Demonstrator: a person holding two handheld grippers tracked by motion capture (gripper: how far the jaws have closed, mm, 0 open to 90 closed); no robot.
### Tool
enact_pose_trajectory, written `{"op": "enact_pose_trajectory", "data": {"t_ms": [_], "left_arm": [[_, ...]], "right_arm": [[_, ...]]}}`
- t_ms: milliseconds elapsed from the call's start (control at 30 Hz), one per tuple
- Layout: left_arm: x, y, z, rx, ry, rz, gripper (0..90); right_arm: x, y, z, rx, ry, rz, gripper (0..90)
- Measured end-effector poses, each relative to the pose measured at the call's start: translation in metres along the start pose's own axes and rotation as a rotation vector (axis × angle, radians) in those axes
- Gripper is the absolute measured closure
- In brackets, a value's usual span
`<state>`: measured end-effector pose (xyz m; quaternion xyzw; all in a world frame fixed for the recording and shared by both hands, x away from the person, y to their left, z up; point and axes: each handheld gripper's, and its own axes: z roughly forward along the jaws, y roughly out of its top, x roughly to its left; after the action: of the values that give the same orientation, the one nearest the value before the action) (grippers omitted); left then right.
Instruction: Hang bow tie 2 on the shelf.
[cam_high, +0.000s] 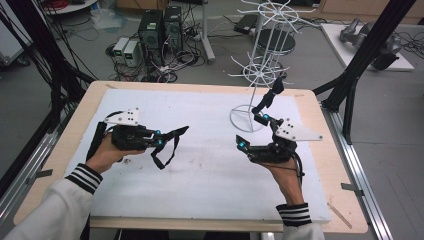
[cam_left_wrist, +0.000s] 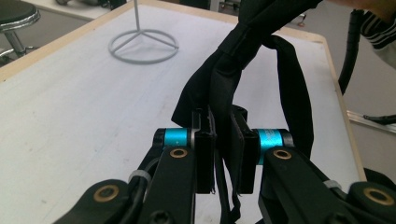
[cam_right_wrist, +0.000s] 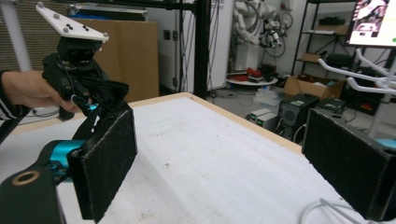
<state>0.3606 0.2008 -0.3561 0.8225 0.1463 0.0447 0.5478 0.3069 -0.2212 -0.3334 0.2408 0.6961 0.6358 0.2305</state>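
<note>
Strap (cam_high: 167, 145): clamped in left tongs (cam_high: 159, 138), lifted off table (cam_high: 200, 175)
Right tongs (cam_high: 252, 131): wide apart, nothing held
Next: strap to be hung on rack (cam_high: 260, 65)

A robotics lab: desktop computers (cam_high: 160, 27) on floor, robot arms (cam_right_wrist: 254, 18) behind.

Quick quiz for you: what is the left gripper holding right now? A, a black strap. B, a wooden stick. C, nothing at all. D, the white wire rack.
A: the left gripper has its fingers pinched shut on a black strap, which loops up from between them in the left gripper view and hangs below that gripper in the high view.
</note>
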Motion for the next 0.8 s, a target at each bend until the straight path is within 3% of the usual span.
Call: {"op": "enact_pose_trajectory", "data": {"t_ms": [367, 800], "left_arm": [[-0.005, 0.006, 0.012, -0.033, -0.038, 0.009, 81.8], [-0.011, 0.014, 0.023, -0.075, -0.085, 0.008, 81.8]], "right_arm": [[0.002, 0.006, 0.011, 0.028, 0.047, -0.025, 9.8], [0.01, 0.022, 0.033, 0.103, 0.218, -0.103, 9.9]]}}
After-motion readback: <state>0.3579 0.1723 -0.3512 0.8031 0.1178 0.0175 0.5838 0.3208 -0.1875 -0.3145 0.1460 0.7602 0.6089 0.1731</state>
